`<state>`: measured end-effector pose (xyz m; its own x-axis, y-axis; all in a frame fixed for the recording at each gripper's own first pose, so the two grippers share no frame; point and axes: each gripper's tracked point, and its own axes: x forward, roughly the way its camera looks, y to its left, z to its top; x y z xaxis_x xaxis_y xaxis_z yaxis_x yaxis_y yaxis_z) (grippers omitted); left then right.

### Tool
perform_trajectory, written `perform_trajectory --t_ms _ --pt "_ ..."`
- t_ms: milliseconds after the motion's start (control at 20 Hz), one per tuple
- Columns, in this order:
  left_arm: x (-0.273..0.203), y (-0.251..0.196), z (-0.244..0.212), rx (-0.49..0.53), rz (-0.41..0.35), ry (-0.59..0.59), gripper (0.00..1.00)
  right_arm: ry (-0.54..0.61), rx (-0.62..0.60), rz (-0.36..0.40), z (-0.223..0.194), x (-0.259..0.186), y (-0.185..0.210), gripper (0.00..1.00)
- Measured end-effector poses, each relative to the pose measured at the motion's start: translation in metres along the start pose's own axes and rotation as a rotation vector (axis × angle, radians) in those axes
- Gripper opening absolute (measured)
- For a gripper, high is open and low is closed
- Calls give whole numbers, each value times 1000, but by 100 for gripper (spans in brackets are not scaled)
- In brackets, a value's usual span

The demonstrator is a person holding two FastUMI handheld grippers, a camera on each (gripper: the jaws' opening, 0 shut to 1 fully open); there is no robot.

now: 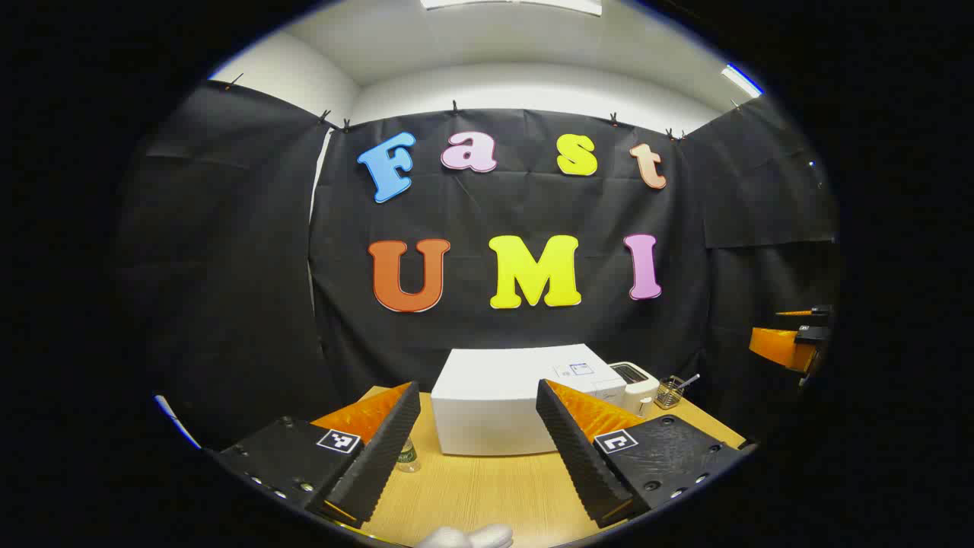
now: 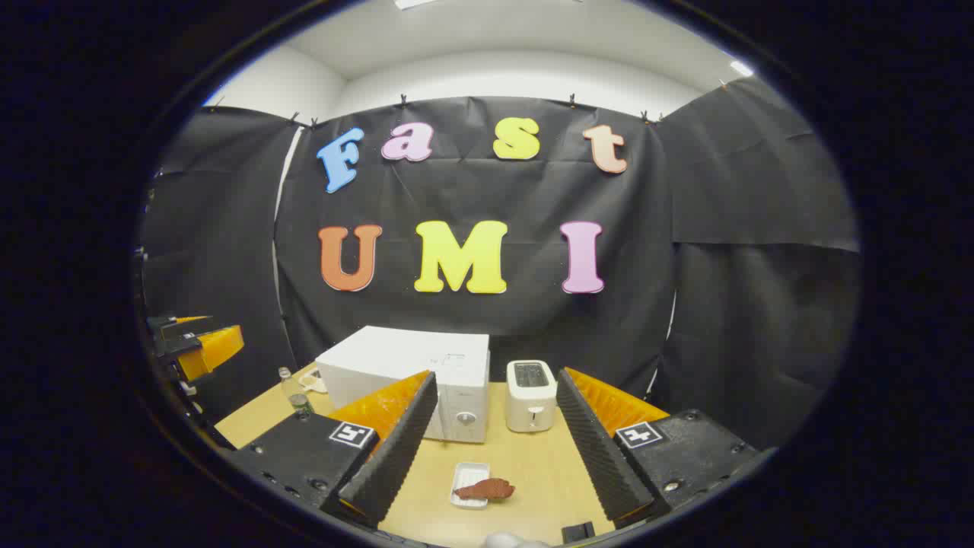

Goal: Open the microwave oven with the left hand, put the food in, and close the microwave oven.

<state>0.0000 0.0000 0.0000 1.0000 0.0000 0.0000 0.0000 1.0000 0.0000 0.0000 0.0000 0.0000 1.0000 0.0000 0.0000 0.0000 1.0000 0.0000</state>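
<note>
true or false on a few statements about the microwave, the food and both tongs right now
1. The microwave door is shut. True.
2. The food sits inside the microwave. False: it lies on a small white tray on the table, in front of the microwave.
3. The left tongs are open and hold nothing. True.
4. The right tongs are clamped on the toaster. False: they are open, apart from the toaster.
5. The toaster stands beside the microwave. True.
</note>
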Motion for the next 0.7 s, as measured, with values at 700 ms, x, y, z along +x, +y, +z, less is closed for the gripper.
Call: perform_trajectory --t_ms 700 --pt "-4 17 -8 7 90 9 87 0 -10 71 13 25 12 100"
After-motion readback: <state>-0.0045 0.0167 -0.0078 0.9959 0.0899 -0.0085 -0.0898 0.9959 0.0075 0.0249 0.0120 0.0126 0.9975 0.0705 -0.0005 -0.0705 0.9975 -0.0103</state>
